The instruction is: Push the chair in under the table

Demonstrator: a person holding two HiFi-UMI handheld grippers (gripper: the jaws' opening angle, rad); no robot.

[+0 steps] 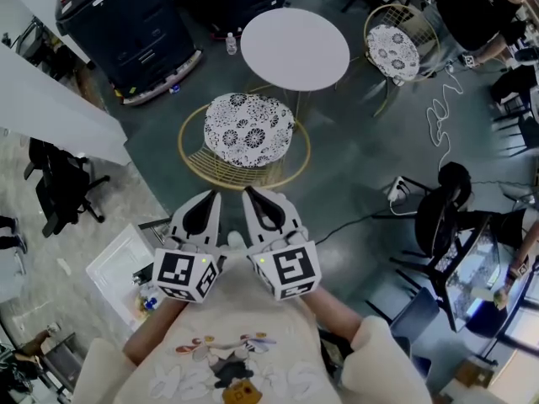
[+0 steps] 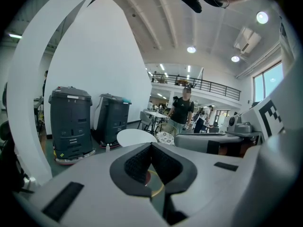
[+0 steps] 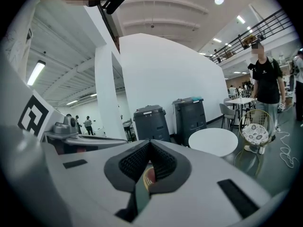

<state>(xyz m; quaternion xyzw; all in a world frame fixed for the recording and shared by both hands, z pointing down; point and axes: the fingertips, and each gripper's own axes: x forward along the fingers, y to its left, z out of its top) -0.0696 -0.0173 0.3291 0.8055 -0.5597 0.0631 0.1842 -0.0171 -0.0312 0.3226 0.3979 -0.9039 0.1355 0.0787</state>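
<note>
Dark floor (image 1: pixel 354 158) is carrying a gold wire chair (image 1: pixel 244 141) just beside a round white table (image 1: pixel 295 47), a small bottle (image 1: pixel 231 44) is standing near it, a white cable (image 1: pixel 438 116) is snaking off right

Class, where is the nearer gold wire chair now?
Head view, centre: the gold wire chair stands ahead of the left gripper and right gripper, between them and the round white table.

No legible text. Cubes on left gripper (image 1: pixel 211 197), right gripper (image 1: pixel 251 195): square marker patterns only. Bin (image 2: pixel 71 122) label: too small to read.
</note>
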